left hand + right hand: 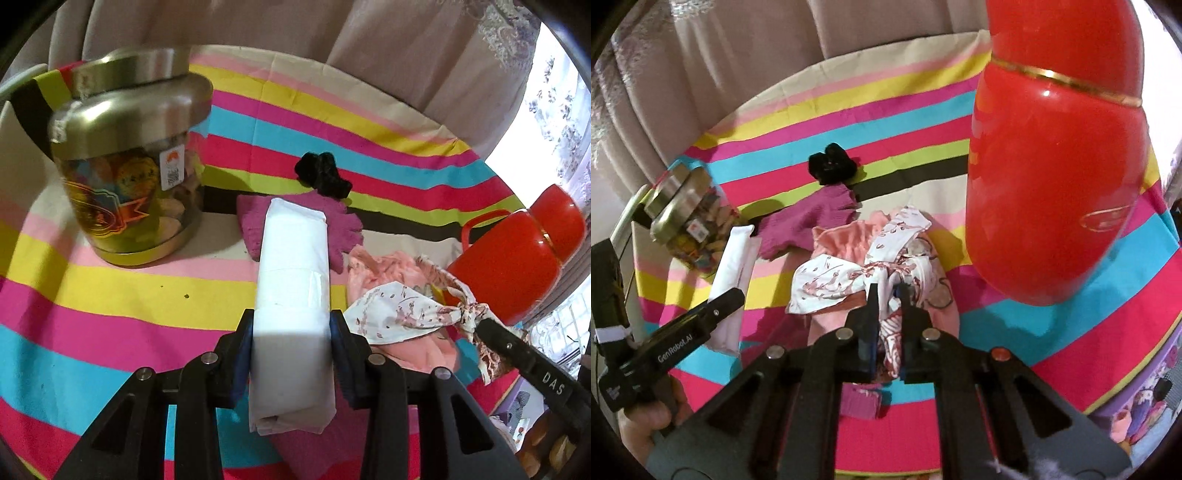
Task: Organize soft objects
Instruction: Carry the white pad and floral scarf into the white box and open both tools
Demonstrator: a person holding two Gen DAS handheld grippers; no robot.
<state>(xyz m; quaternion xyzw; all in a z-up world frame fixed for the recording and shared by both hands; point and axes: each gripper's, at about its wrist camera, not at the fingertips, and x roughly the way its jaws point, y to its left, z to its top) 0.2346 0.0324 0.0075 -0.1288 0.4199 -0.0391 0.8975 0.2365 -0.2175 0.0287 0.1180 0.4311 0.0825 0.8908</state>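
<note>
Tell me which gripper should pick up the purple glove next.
Neither is free: the left gripper clamps the white pack, the right gripper pinches the floral cloth. After release, probably left: the purple glove lies just beyond its pack.

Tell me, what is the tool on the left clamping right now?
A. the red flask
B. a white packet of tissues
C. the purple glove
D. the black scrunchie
B: in the left wrist view the left tool has its two pads pressed on either side of the white packet of tissues, while the purple glove lies on the striped cloth beyond it.
</note>
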